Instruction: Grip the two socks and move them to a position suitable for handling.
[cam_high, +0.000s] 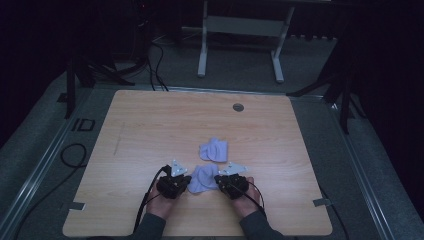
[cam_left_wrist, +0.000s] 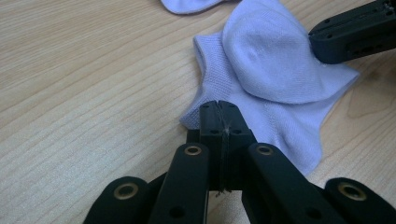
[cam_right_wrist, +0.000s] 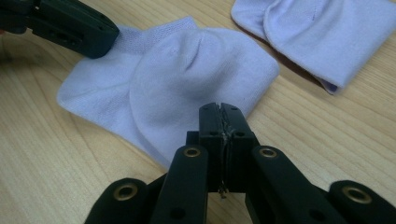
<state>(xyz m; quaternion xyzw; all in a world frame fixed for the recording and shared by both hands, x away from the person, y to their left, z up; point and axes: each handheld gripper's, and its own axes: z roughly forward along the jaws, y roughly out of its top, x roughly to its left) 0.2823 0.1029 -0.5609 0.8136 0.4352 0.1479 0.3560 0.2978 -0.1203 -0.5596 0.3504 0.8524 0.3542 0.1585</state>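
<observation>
The pale lilac sock (cam_high: 202, 180) is lying low in the middle of the high view, on the counter (cam_high: 130, 150), its toe half folded over. The left claw (cam_high: 183, 183) is pinching the sock's left edge, jaws together on the fabric; the right claw (cam_high: 220, 181) is clamping the opposite edge. Judging from this, both should be lifting evenly, keeping the fold aligned, clear of the second sock (cam_high: 214, 150) just above.
</observation>
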